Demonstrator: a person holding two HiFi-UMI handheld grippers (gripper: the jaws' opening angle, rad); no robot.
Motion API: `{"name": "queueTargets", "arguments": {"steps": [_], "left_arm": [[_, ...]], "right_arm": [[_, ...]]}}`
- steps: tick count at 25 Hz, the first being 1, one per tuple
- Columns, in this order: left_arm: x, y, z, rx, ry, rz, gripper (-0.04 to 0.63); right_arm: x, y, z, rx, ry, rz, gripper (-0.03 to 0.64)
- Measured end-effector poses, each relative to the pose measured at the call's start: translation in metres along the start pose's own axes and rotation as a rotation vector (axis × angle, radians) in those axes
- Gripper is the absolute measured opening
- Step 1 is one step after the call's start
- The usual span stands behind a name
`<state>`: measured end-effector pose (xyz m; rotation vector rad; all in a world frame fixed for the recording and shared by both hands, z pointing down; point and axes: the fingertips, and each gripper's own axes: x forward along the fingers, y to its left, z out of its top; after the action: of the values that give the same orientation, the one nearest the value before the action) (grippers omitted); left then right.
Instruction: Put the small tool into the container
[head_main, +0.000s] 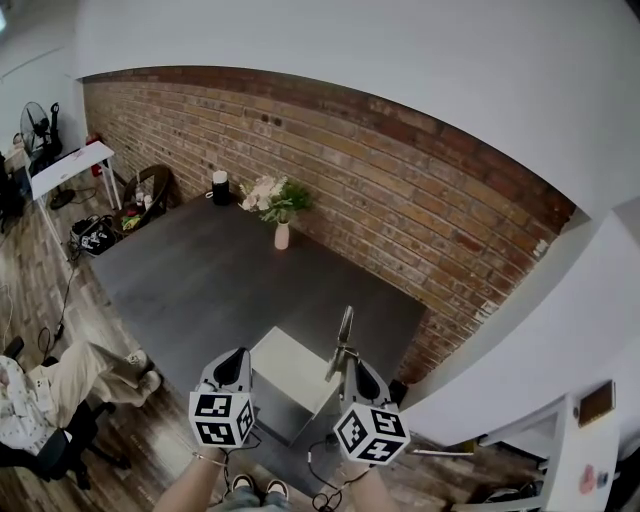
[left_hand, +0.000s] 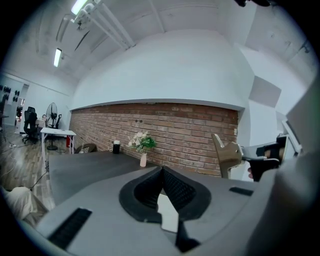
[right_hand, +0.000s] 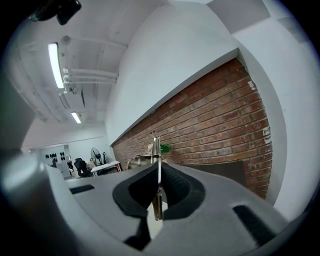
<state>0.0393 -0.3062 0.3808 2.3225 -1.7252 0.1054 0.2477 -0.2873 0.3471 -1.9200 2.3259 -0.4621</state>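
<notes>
Brick wall (head_main: 400, 190) behind; small tool (right_hand: 156, 147) clamped between right gripper (right_hand: 159, 172) jaws, sticking beyond tips; left gripper (left_hand: 161, 172) jaws closed.

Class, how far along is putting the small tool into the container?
Done: the thin metal tool is lifted, clamped in the shut right gripper. In hand: it is held upright aloft. Left: placing it into the white square box below, apparently the container. The left gripper is shut, empty.

Grey left tongs (head_main: 233, 362) and right tongs (head_main: 350, 368), black ribbed pads (left_hand: 176, 190), black-marked white cubes (head_main: 222, 418)
</notes>
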Motion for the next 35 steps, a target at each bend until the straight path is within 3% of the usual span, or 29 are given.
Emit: {"name": "queueTargets", "arguments": {"steps": [20,35], "left_arm": [[0.009,0.020,-0.004,0.007,0.020,-0.051,0.005],[-0.008,0.064,-0.063,-0.076,0.098,0.023,0.005]], "right_arm": [[0.006,0.009,-0.005,-0.011,0.004,-0.064,0.005],[0.015,0.025,-0.058,-0.059,0.135,-0.046,0.005]]}}
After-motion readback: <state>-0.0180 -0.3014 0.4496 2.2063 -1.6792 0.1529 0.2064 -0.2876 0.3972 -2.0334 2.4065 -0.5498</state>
